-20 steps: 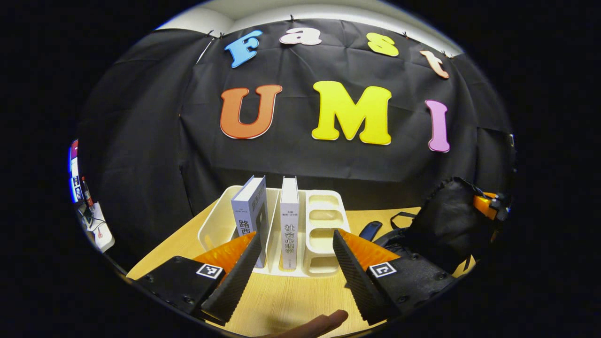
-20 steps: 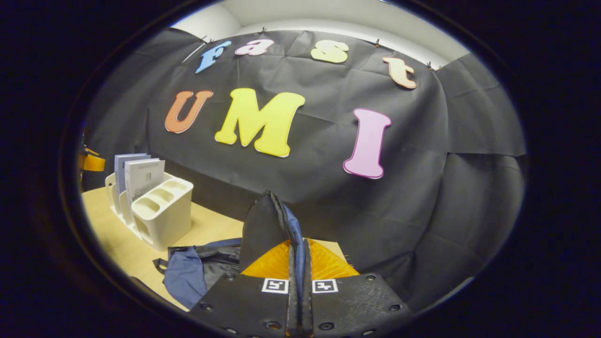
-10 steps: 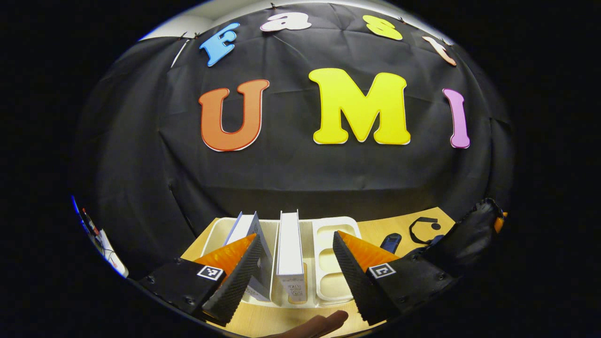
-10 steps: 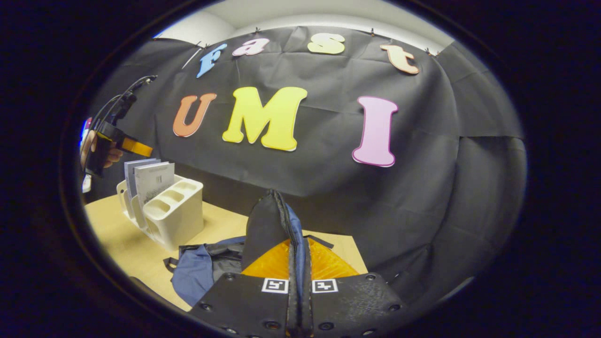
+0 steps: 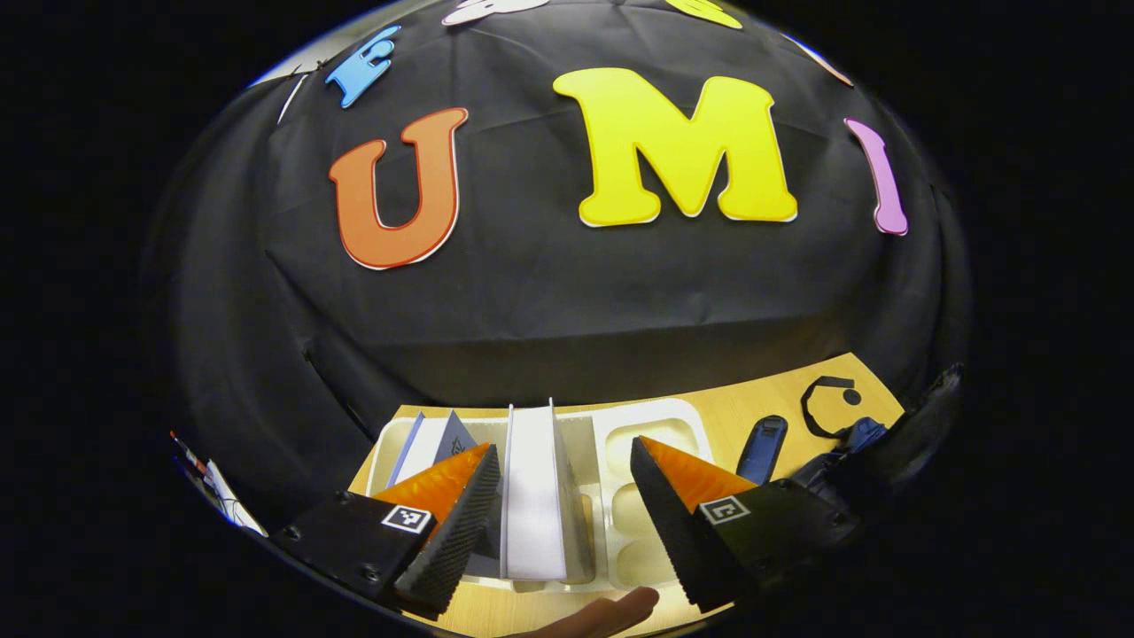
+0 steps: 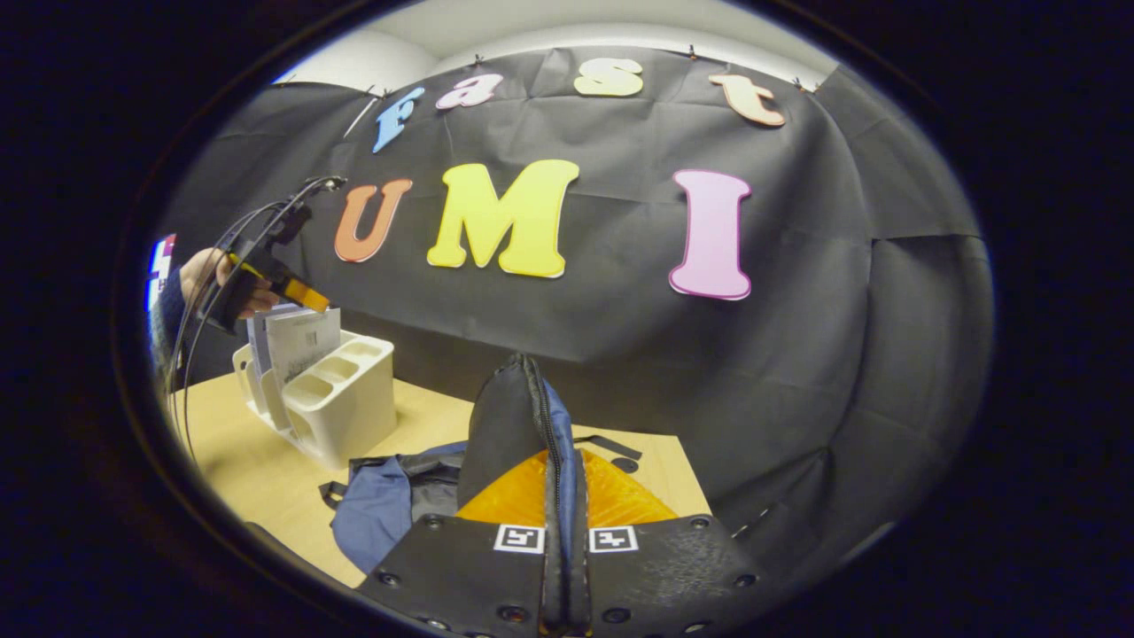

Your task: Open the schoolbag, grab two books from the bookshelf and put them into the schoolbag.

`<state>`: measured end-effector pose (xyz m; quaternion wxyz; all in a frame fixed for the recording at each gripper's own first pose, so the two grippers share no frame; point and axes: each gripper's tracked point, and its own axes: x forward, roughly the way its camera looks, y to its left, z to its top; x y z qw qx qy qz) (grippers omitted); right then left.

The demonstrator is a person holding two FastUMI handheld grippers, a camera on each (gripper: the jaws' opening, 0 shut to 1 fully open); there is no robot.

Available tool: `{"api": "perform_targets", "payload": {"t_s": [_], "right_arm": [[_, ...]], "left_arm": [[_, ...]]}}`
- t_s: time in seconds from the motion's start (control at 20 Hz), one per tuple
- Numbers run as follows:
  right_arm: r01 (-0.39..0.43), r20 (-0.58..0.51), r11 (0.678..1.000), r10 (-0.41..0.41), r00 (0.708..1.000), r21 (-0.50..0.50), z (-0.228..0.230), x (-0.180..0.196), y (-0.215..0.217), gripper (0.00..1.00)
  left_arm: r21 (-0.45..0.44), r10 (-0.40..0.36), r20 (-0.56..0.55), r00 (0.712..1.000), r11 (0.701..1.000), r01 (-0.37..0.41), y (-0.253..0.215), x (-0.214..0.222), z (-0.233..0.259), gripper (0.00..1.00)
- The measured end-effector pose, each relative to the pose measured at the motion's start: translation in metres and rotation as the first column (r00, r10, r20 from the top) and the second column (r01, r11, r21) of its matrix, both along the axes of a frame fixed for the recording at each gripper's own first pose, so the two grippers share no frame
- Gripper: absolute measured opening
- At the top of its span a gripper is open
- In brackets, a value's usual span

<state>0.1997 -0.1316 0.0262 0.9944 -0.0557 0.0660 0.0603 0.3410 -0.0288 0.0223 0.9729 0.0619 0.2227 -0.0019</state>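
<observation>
A recording booth set up like a study desk: black cloth (image 6: 797, 354) pinned up as the back wall, a plain white wall (image 6: 532, 40) above it, and a light wooden tabletop (image 6: 257, 461) carrying a white desk bookshelf (image 6: 341, 403) with books (image 6: 301, 341) and a schoolbag (image 6: 390, 496)

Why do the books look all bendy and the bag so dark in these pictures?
In the left gripper view the fisheye lens bows the white book and the rack, and the table looks sharp. In the right gripper view the schoolbag flap sits close and dim, while the table is brightly lit.
</observation>
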Motion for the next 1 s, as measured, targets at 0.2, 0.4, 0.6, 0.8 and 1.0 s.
{"api": "perform_targets", "payload": {"t_s": [0.2,0.4,0.6,0.8,1.0], "right_arm": [[-0.007,-0.003,1.0,0.007,1.0,0.0,-0.005,-0.001,0.004,0.04],[-0.004,-0.011,1.0,0.004,1.0,0.013,-0.009,-0.001,0.002,0.04],[-0.01,-0.027,1.0,0.01,1.0,0.013,-0.018,0.001,0.003,0.04],[-0.006,-0.036,0.999,0.007,0.999,0.034,-0.022,0.0,0.0,0.04],[-0.01,-0.038,0.999,0.011,0.999,0.043,-0.024,-0.003,0.001,0.04]], "left_arm": [[0.034,0.03,-0.034,0.999,0.999,-0.029,0.015,0.016,-0.016,0.93],[0.096,0.084,-0.124,0.989,0.993,-0.072,0.026,0.016,-0.04,0.89],[0.092,0.064,-0.219,0.974,0.995,-0.045,0.018,0.01,-0.052,0.74],[0.101,0.005,-0.34,0.94,0.994,0.031,0.017,0.008,-0.074,0.56],[0.083,-0.027,-0.361,0.932,0.995,0.061,0.015,0.007,-0.077,0.53]]}}
